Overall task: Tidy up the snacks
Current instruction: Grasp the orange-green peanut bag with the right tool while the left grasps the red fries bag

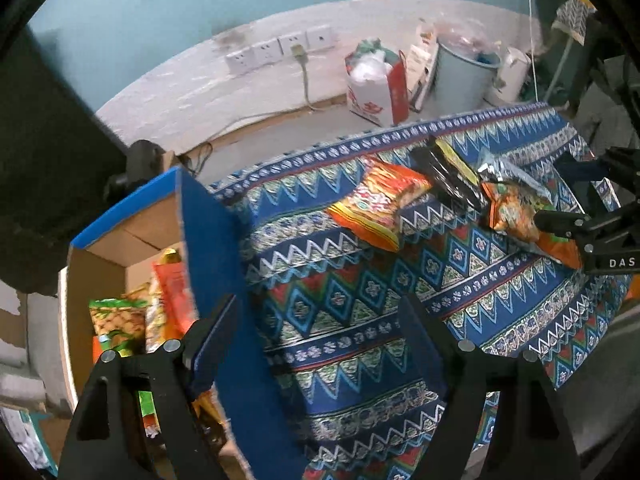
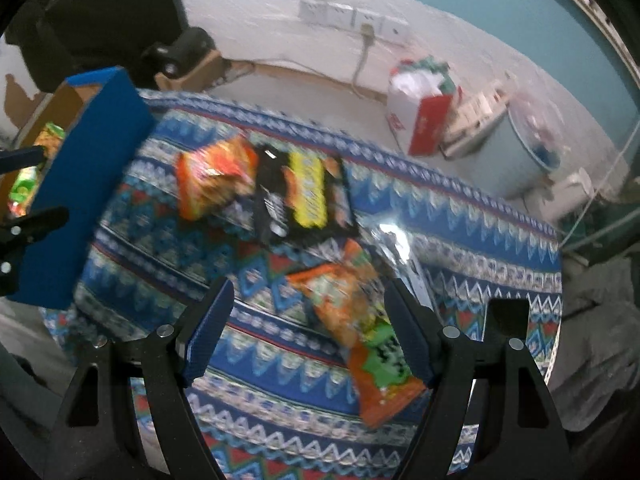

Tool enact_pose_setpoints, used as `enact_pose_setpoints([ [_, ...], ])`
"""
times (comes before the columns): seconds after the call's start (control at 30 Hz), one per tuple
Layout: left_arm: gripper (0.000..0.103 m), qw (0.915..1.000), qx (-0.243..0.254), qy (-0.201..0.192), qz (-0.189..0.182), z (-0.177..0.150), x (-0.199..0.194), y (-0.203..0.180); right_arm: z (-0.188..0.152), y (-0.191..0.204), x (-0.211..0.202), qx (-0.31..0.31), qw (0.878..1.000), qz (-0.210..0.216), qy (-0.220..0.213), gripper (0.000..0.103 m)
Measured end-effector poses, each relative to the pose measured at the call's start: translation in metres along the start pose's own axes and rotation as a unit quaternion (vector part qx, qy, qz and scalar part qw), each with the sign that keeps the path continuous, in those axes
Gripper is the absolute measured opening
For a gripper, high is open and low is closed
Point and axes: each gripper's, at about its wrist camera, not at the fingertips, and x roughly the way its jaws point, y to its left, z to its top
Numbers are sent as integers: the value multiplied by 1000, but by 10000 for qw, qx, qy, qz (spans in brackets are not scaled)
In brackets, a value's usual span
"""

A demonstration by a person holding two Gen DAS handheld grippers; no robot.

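Counting: four packets lie loose on my desk [image 2: 480, 216], which wears a patterned cloth.
Orange packets: two on the cloth, one [image 2: 216, 178] at the far left of the group, one [image 2: 360, 320] nearest my right hand-held gripper.
Black packet: one [image 2: 304, 196], with a yellow panel, touching the far orange one.
Silver packet: one [image 2: 400, 252], partly under the near orange packet.
Box: one [image 1: 208, 240], blue outside and brown card inside, at the cloth's left edge.
In the box: at least three packets, a green one [image 1: 116, 320] in front; the rest overlap, so I cannot count them surely.
My left hand-held gripper [image 1: 316, 336]: one, fingers apart, nothing between the pads; its left finger stands at the box's blue wall, its right over bare cloth.
My right hand-held gripper [image 2: 308, 324]: one, fingers apart, poised over the near orange packet, whose lower end lies by the right pad; contact I cannot tell.
Background: four wall sockets [image 1: 280, 48], one red-and-white bag [image 1: 376, 88], one pale bin [image 1: 464, 76].
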Motion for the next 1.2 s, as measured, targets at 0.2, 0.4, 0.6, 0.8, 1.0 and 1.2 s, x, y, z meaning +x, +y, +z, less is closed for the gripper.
enact_pose_setpoints([
  [0.2,82,9997,87,210,-121,8,23,-15,-14,-24,36,73,9991,-101,412,76],
  [0.4,82,9993,221,273,-101,18,38,-25,-24,-34,66,82,9972,-14,744,76],
  [0.6,82,9990,131,387,-181,31,58,-25,-36,-31,89,-169,9941,-144,1060,77],
  [0.8,82,9984,-52,456,-333,49,77,-24,-44,-35,108,-103,9925,-211,1198,76],
  [1.0,82,9979,-57,430,-472,68,93,-30,-41,-54,105,382,9942,200,983,45],
  [1.2,82,9979,203,496,-372,78,116,-44,-36,-58,87,715,9940,553,619,33],
])
